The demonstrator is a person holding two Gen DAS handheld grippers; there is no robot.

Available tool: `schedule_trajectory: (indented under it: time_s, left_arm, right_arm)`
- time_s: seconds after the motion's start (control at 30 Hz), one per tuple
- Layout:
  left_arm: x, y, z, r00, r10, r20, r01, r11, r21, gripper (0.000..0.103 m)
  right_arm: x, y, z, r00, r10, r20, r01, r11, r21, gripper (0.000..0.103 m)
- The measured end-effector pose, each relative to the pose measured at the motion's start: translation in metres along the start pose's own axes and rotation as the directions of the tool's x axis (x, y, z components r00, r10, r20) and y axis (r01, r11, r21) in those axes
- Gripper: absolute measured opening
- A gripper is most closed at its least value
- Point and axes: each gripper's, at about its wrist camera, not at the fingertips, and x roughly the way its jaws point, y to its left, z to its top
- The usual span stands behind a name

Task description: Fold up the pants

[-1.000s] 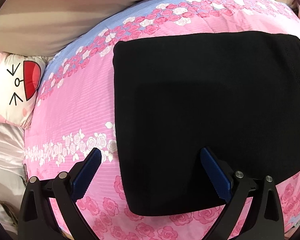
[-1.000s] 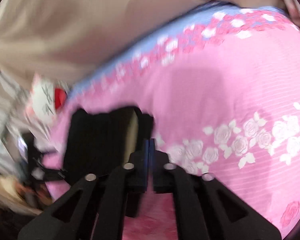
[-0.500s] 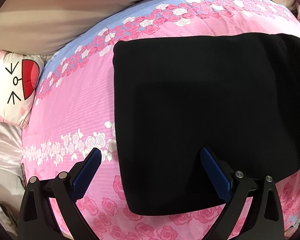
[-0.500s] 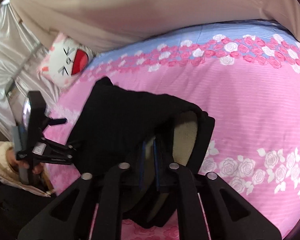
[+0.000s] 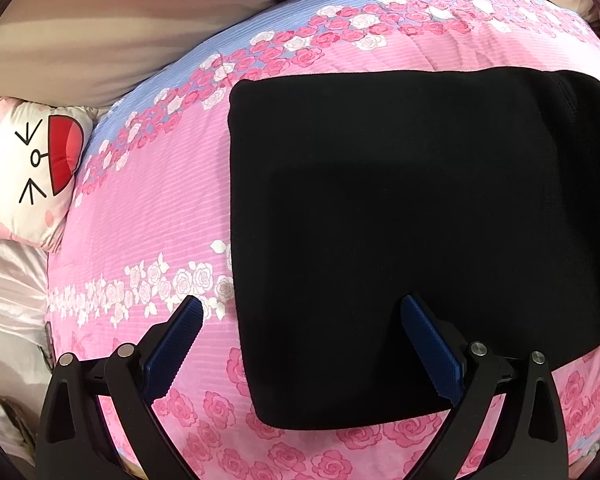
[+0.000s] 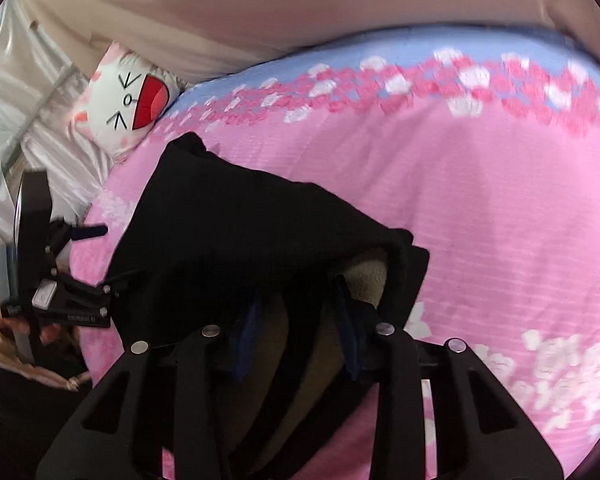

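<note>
The black pants (image 5: 400, 232) lie folded into a flat rectangle on the pink rose-print bedspread (image 5: 148, 232). My left gripper (image 5: 300, 344) is open and empty, hovering over the near left edge of the pants. In the right wrist view the pants (image 6: 228, 240) have their near end raised, showing a beige fleece lining (image 6: 364, 276). My right gripper (image 6: 298, 320) has its blue pads parted, with the pants' edge draped between them. The left gripper (image 6: 60, 276) shows at the far left there.
A white cat-face cushion (image 5: 28, 168) lies at the bed's left edge, also in the right wrist view (image 6: 128, 108). Beige fabric (image 5: 140, 20) runs along the far side. Silvery white sheeting (image 6: 20, 92) lies to the left.
My right gripper has opened from shut on the pants' edge. The raised end of the pants has come closer to the folded stack. The left gripper has barely moved.
</note>
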Motion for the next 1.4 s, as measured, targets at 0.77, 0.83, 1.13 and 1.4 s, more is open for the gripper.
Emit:
schedule_trajectory:
  time_s: [0.77,0.83,1.13,1.4]
  left_arm:
    - [0.003,0.002,-0.005,0.996,-0.083,0.023,0.083,0.997,-0.007,0.098]
    - [0.004,0.002,-0.004,0.996,-0.086,0.031,0.086,0.996,0.005,0.098]
    - [0.006,0.013,-0.009,0.982,-0.174,0.070,0.175,0.985,-0.009,0.098]
    - [-0.010,0.041,-0.006,0.964,-0.217,0.155,0.222,0.975,-0.011,0.098]
  right_arm:
    - [-0.101,0.023,-0.033,0.973,-0.063,0.222,0.012,0.975,0.222,0.013]
    - [-0.068,0.041,-0.031,0.985,-0.077,0.151,0.056,0.989,0.139,0.015]
    - [-0.048,0.039,-0.020,0.965,-0.243,0.099,0.217,0.952,0.217,0.007]
    - [-0.084,0.042,-0.019,0.930,-0.340,0.139,0.255,0.869,0.423,0.010]
